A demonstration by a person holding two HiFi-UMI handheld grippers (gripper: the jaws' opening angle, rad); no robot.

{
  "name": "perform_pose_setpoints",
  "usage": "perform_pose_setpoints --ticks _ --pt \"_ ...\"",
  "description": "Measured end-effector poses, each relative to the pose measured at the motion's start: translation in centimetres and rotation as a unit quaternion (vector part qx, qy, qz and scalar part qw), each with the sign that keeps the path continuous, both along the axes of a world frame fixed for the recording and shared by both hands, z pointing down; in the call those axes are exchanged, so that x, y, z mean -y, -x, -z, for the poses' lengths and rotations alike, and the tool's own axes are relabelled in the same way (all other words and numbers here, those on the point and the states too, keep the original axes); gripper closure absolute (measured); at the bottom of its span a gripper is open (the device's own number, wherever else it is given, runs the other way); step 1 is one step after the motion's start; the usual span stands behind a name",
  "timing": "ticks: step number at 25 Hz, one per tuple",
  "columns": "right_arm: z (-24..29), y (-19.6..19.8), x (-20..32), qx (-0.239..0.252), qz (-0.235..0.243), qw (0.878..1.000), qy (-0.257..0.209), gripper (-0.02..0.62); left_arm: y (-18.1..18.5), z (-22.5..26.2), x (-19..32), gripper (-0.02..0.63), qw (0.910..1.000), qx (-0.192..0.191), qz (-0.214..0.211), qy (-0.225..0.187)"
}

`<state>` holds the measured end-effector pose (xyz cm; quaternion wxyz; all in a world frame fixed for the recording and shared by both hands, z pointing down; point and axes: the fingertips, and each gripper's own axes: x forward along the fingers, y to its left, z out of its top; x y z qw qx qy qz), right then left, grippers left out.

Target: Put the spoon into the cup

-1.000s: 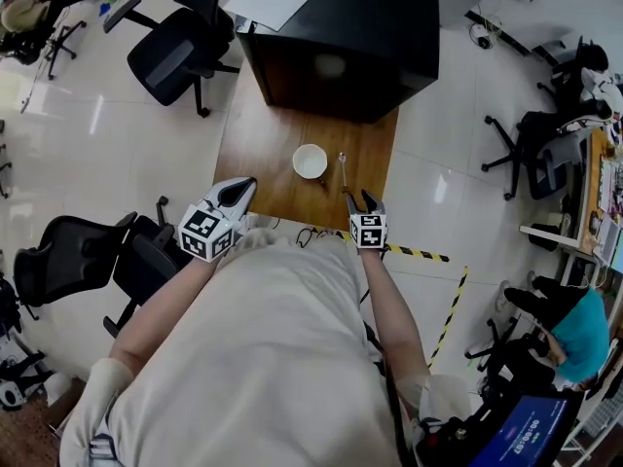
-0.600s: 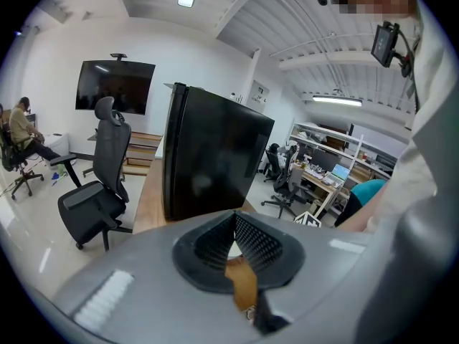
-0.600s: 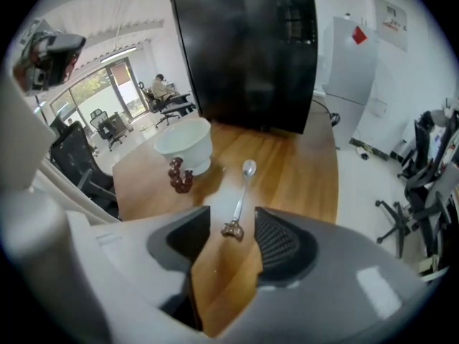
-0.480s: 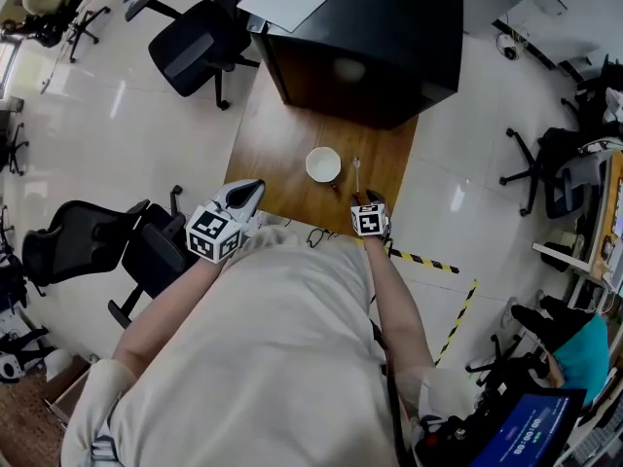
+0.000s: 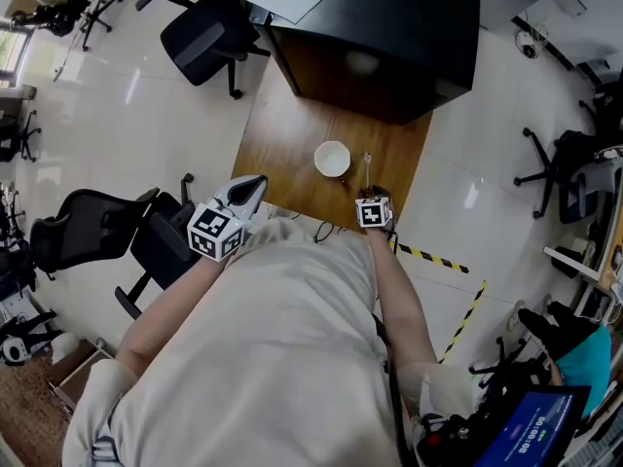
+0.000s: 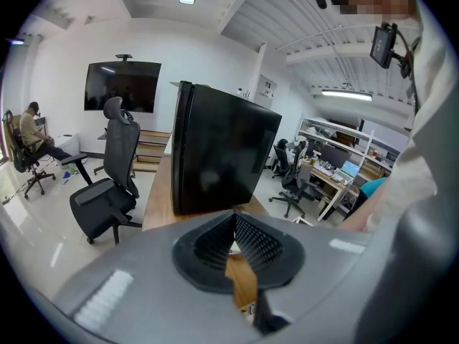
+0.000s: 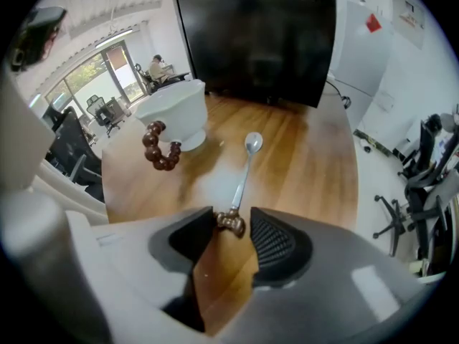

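Note:
A white cup with a brown beaded handle stands on the wooden table. Just right of it lies a metal spoon, bowl end pointing away from me. My right gripper points steeply down over the spoon's near end. In the right gripper view the spoon runs from the cup toward me, and its brown handle end lies between the closing jaws of the right gripper, a gap still showing on the right side. My left gripper hovers shut at the table's near left edge, holding nothing.
A tall black cabinet fills the far end of the table. Office chairs stand on the tiled floor to the left, another beside me. Yellow-black tape marks the floor to the right.
My right gripper has come down toward the table, onto the spoon's near end. The left gripper has stayed where it was.

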<state>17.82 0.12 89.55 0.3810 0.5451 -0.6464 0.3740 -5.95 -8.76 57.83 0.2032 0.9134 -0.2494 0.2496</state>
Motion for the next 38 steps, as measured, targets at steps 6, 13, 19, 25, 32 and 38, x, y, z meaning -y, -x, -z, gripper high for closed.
perform_pose_setpoints --ticks 6,13,19,25,32,38 --pt "-0.4 0.2 -0.2 -0.015 -0.003 1.0 0.004 0.431 0.3 -0.1 0.0 0.606 1.0 0.0 0.005 0.001" --pt "-0.2 0.3 -0.4 -0.01 -0.02 1.0 0.007 0.468 0.0 0.3 0.1 0.606 1.0 -0.007 -0.001 -0.005" --pt "0.3 -0.8 0.0 0.008 -0.043 0.999 -0.004 0.469 -0.4 0.8 0.5 0.606 0.9998 -0.011 -0.008 -0.012" --pt "3.1 -1.8 0.3 0.041 -0.085 0.995 -0.033 0.469 -0.8 0.6 1.0 0.606 0.9995 -0.022 -0.019 -0.012" --pt "6.5 -1.8 0.6 0.048 -0.085 0.994 -0.048 0.471 -1.2 0.3 0.9 0.606 0.9991 -0.034 -0.024 -0.009" --pt "9.7 -1.8 0.7 0.054 -0.084 0.992 -0.07 0.471 -1.8 0.5 0.8 0.606 0.9984 -0.045 -0.034 -0.008"
